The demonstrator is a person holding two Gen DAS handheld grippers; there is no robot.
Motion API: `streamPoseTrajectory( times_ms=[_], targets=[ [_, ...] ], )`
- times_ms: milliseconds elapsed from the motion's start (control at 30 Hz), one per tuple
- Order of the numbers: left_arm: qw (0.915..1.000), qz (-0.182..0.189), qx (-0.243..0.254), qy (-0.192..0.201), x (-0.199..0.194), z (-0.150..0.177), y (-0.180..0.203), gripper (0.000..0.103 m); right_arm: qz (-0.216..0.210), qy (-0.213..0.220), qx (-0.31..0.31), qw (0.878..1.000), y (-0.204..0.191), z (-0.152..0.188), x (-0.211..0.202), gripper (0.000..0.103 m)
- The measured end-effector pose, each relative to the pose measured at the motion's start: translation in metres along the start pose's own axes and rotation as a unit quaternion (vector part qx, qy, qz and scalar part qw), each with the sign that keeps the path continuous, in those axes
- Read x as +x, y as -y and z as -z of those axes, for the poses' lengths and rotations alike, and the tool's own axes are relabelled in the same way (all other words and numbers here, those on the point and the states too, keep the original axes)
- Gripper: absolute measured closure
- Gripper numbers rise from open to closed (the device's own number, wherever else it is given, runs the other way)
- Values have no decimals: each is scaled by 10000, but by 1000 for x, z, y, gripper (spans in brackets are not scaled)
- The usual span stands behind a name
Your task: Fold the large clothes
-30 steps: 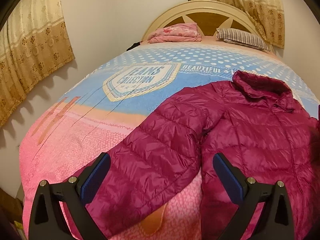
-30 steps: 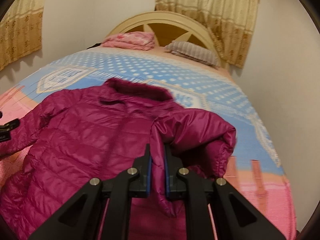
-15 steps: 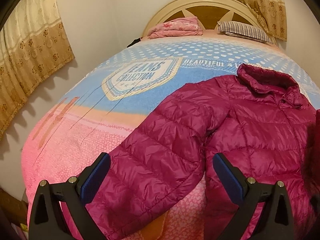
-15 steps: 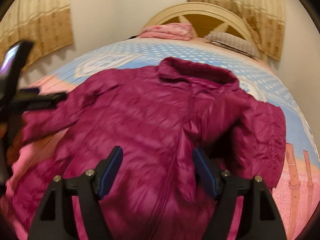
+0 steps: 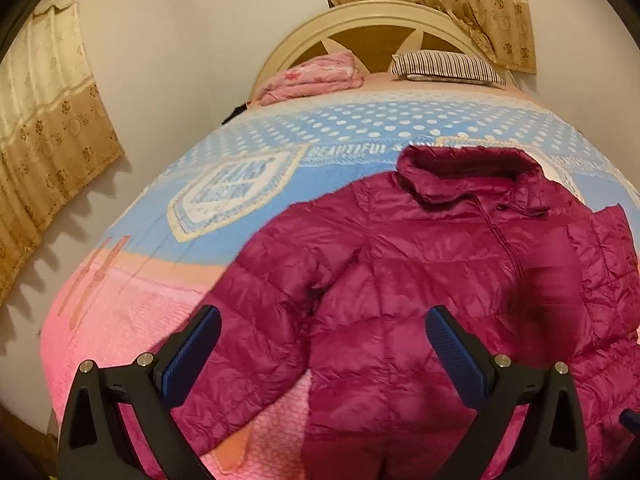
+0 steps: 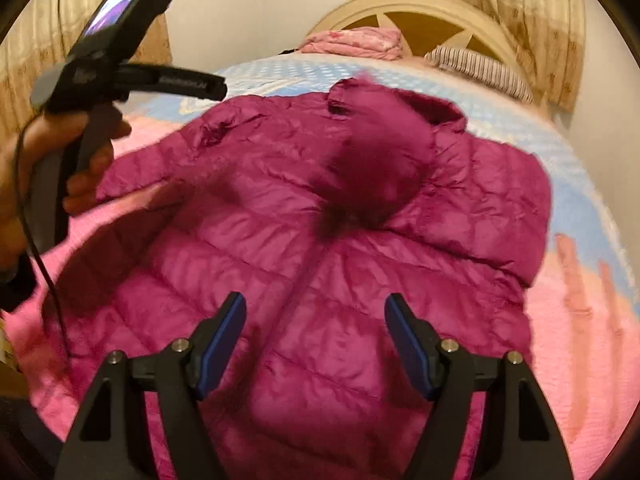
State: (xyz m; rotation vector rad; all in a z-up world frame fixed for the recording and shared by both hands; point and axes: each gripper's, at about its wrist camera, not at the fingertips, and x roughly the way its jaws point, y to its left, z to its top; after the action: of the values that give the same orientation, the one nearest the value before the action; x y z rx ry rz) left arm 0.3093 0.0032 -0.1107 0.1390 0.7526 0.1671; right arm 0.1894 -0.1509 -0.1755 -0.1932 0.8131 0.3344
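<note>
**Right sleeve released onto jacket front; both grippers empty**

Left gripper (image 5: 323, 350): jaws stand wide apart, nothing between the pads. Below and ahead of it lies the jacket's (image 5: 420, 280) unfolded sleeve (image 5: 256, 328), stretched out flat on the bedspread (image 5: 120, 300), its cuff end passing under the left-hand finger. Compared with a second ago this gripper sits further toward the jacket body, so the sleeve is now left of centre in its view rather than directly between the fingers.

Right gripper (image 6: 316, 344): jaws parted, nothing held. A second ago they were clamped on the other sleeve; they have just been opening, and that sleeve (image 6: 380, 168) now lies across the chest ahead of the gripper, beyond the fingertips. The gripper hangs over the lower front panel by the zip line.

Reading: first sleeve fold appears placed. The remaining sleeve on the left looks like the next candidate, then the body.

Hard to make out:
- The folded sleeve is motion-blurred in the right wrist view; whether it lies flat or is bunched I cannot tell.
- Jacket hem is cut off behind the fingers in both views.
- In the left wrist view the folded sleeve runs off the right-hand edge.
- The hand (image 6: 80, 168) carrying the left gripper is partly out of frame at far left.
</note>
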Motion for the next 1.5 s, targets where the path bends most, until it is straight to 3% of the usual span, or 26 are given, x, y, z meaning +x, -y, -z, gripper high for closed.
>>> streamPoseTrajectory(
  times_ms=[67, 167, 333, 433, 567, 633, 733, 833, 933, 1167, 1267, 1333, 1400, 1467, 1500],
  targets=[
    [10000, 13, 7, -47, 2, 1, 6, 1, 294, -23, 48, 9996, 6, 1, 5, 33],
    [9999, 109, 47, -106, 4, -1, 23, 1, 666, -38, 424, 9969, 33, -8, 14, 47],
    [9979, 603, 183, -136, 5, -17, 66, 1, 1540, 135, 1281, 9796, 97, -33, 27, 48],
    [9965, 710, 434, -124, 14, -19, 92, 1, 1648, 184, 1575, 9735, 115, -32, 31, 46],
    [9939, 926, 427, -420, 33, -13, 108, 3, 1668, 157, 1449, 9752, 108, -26, 42, 41],
    [9924, 1028, 473, -481, 37, -7, 114, 35, 1702, 134, 1408, 9752, 106, -24, 48, 39],
    [9888, 1251, 518, -631, 42, -1, 119, 63, 1596, 109, 1557, 9748, 110, -11, 49, 39],
    [9870, 1399, 505, -607, 40, 1, 121, 79, 1540, 82, 1640, 9743, 115, -8, 52, 35],
    [9873, 1401, 536, -518, 29, 3, 117, 86, 1462, 90, 1710, 9743, 118, -6, 52, 33],
    [9900, 1091, 860, -248, 4, 21, 80, 87, 1438, 460, 2044, 9672, 128, 2, 30, 33],
    [9896, 990, 1001, -302, 7, 24, 78, 79, 1478, 419, 2095, 9657, 132, 1, 26, 33],
    [9918, 744, 1015, -233, 6, 23, 77, 44, 1538, 331, 2062, 9658, 134, -2, 25, 33],
    [9940, 621, 892, 107, -4, 19, 72, 33, 1644, 301, 2067, 9640, 139, -6, 20, 33],
    [9948, 486, 740, 495, -18, 14, 65, 30, 1720, 364, 2115, 9614, 147, -13, 10, 33],
    [9947, 487, 667, 621, -23, 10, 63, 22, 1762, 413, 2130, 9601, 151, -17, 6, 33]
  ],
)
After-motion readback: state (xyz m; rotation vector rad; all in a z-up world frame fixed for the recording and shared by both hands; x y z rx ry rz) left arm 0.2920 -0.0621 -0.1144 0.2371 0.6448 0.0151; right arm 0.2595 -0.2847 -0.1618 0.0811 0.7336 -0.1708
